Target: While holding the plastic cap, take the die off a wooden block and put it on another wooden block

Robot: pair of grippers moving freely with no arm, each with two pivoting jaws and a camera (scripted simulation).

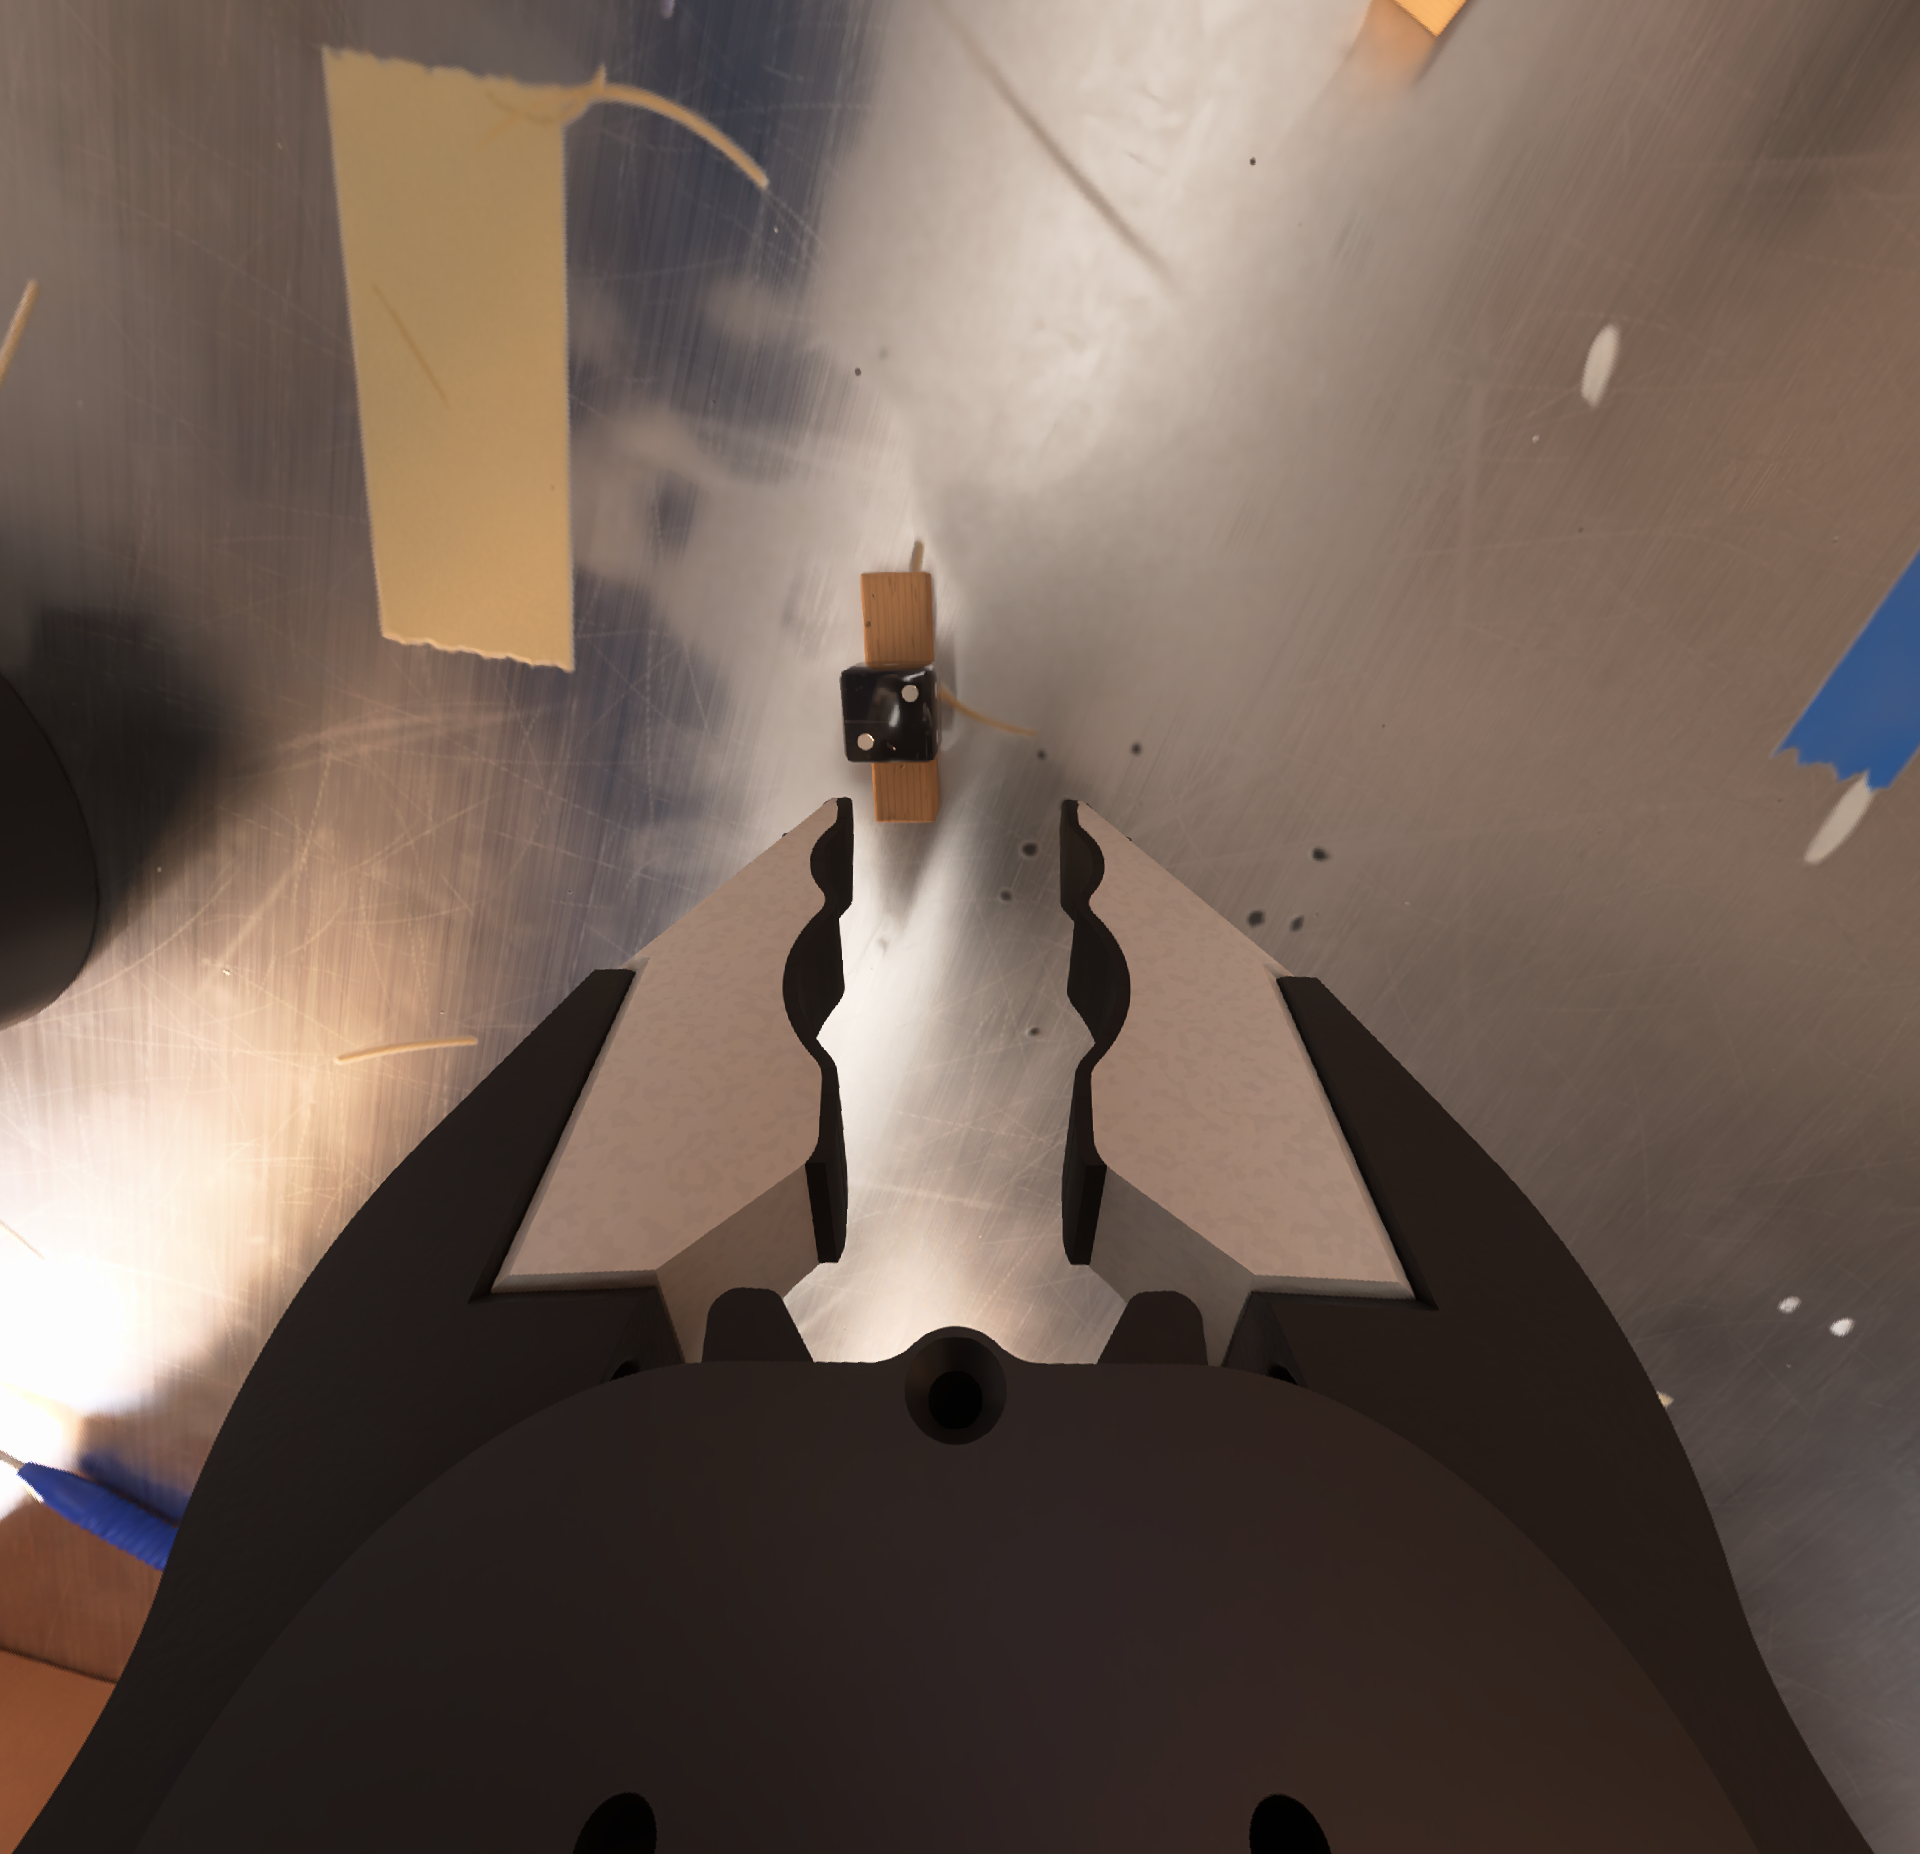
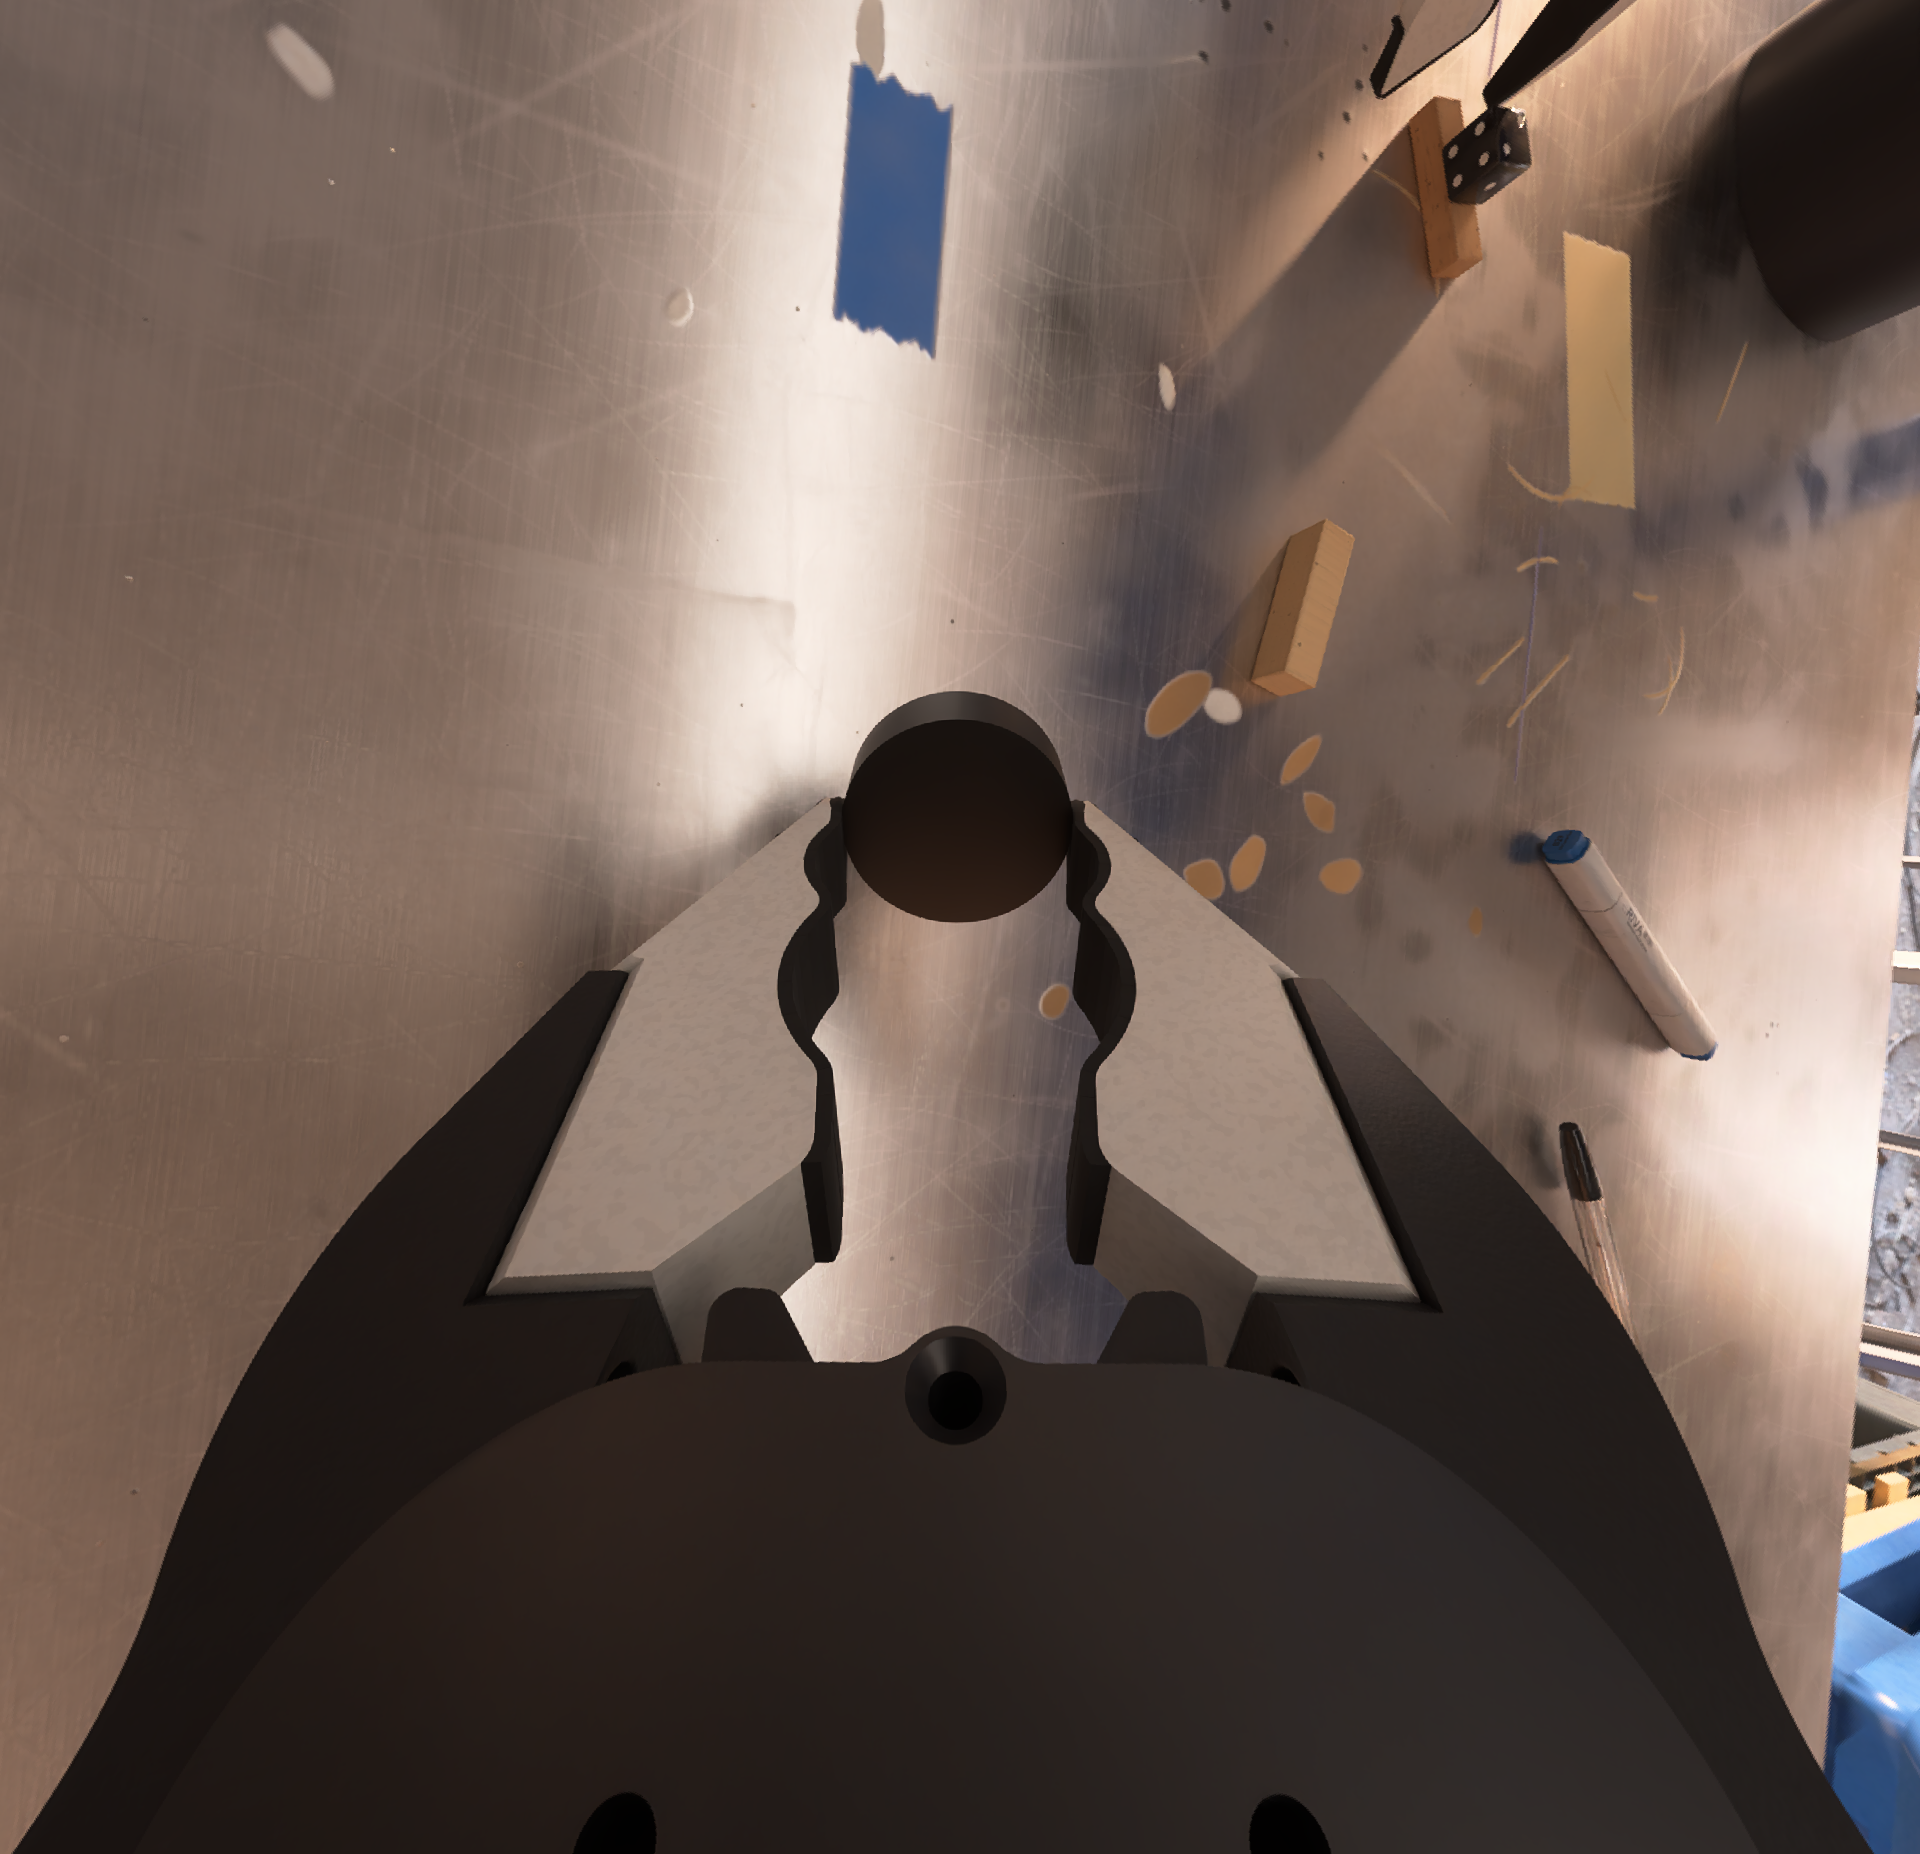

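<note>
While the right tongs [image 2: 956,817] clamp one black plastic cap [image 2: 956,833] at centre frame, the left tongs [image 1: 956,817] gape empty just below one black die [image 1: 891,713]. It sits on one wooden block [image 1: 899,609]; a second wooden block [image 2: 1299,609] lies right of centre on the metal tabletop [image 2: 416,557].

Open metal tabletop with a few scattered obstacles

Ahead of the left gripper [image 1: 956,817], whose fingers stand apart, bare table [image 1: 1351,557] leads to the die [image 1: 891,715] on its wooden block [image 1: 896,609]; flat cream tape [image 1: 468,370] lies far left. In the right wrist view the second wooden block [image 2: 1301,609] stands alone, a marker [image 2: 1626,942] and pen [image 2: 1590,1222] lie near right, and the left half holds only flat blue tape [image 2: 891,209].
</note>
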